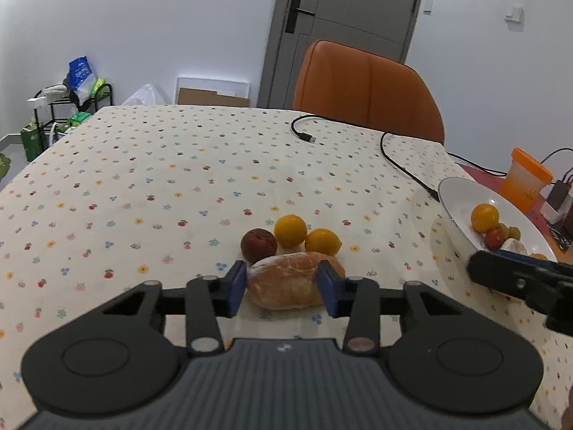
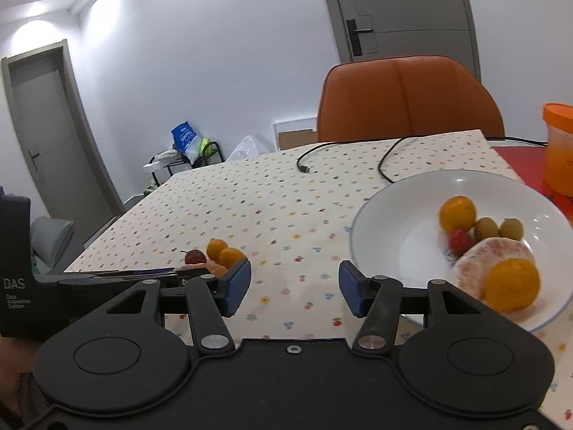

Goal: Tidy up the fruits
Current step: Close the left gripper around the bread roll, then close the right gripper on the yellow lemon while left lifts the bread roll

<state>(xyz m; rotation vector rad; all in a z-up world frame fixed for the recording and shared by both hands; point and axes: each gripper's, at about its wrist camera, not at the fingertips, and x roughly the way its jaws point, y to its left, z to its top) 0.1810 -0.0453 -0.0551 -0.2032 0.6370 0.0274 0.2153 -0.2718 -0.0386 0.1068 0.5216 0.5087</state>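
While fruit waits: two groups
Left gripper: blue pads clamped on crusty brown bread roll, near table's front edge
Right gripper: fingers apart, empty
White round plate: right edge, holding oranges

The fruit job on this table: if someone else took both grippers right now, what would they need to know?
Left gripper: shut on the bread roll, which is on the tablecloth.
Right gripper: open, empty, over the cloth just left of the white plate.
Done: the plate already holds two oranges, two green fruits, a small red fruit and a pale round piece.
Left: two oranges and a dark red fruit sit just behind the roll, waiting. Probably carry the roll to the plate next, then those three.
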